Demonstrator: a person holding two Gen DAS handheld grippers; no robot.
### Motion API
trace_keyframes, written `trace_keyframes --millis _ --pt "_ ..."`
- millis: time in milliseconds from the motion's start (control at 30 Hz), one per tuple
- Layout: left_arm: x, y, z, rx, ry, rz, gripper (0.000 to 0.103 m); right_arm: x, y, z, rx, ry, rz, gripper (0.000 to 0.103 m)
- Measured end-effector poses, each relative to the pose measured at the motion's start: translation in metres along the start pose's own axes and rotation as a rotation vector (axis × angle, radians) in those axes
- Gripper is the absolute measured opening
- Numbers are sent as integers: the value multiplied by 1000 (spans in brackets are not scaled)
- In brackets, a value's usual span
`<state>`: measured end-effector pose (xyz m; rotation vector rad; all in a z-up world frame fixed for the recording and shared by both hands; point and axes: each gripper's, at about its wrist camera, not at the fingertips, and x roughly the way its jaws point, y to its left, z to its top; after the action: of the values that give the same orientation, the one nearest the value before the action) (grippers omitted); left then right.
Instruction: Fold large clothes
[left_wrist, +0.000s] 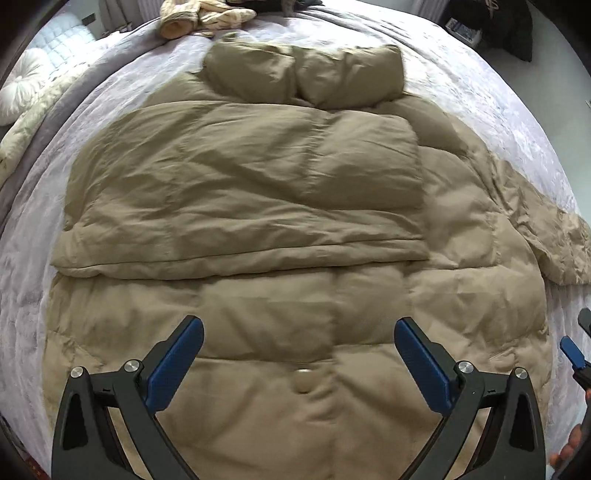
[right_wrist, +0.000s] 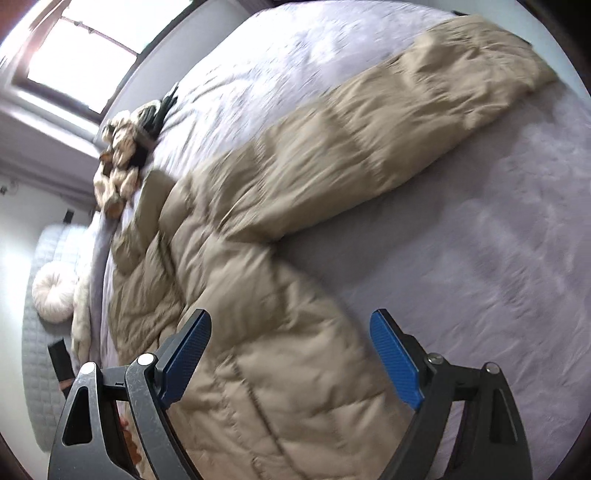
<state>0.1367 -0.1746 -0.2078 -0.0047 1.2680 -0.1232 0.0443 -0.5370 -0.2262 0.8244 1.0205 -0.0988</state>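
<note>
The left gripper (left_wrist: 299, 343) hovered above the lower body of the puffy tan quilted down jacket (left_wrist: 258, 206), pointing along the garment toward its collar; its jaws stood wide apart with nothing between them, and the blue textured pads (left_wrist: 177, 363) hung clear of the fabric. The right gripper (right_wrist: 291, 345) was tilted over the jacket's right side, its jaws likewise wide and empty, the left pad above tan fabric and the right pad above bare cover.

The jacket lay spread flat on the pale lavender plush bed cover (left_wrist: 480, 96), collar toward the far end. In the left wrist view, 1 sleeve (left_wrist: 240, 192) was folded across the chest in a broad horizontal band, and a round snap button (left_wrist: 304, 372) showed on the centre line between the jaws. The other sleeve (right_wrist: 369, 136) appeared there only as a short stub at the right edge; the right wrist view showed its full length, stretched diagonally outward across the cover and unfolded. The right wrist view was blurred.

The left wrist view also caught the tip of the right gripper at its right border, just beside the jacket's hem. A cream knitted garment (left_wrist: 203, 16) lay bunched at the far end of the bed in both views. A round white cushion (right_wrist: 53, 293) rested at the head of the bed, and the right wrist view alone showed a bright window (right_wrist: 77, 59).
</note>
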Motion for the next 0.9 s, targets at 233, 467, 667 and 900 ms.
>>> trace_keyframes --millis 233,467,667,900 --pt "1 -41 2 64 6 -21 103 -1 -47 34 143 -9 14 90" --pt "6 -70 8 99 15 0 103 0 -100 70 368 -63 119 90" --pt "19 -94 15 125 37 28 103 -1 -120 109 426 -161 166 90" --pt "27 -111 27 145 44 56 103 16 -142 137 609 -216 296 90"
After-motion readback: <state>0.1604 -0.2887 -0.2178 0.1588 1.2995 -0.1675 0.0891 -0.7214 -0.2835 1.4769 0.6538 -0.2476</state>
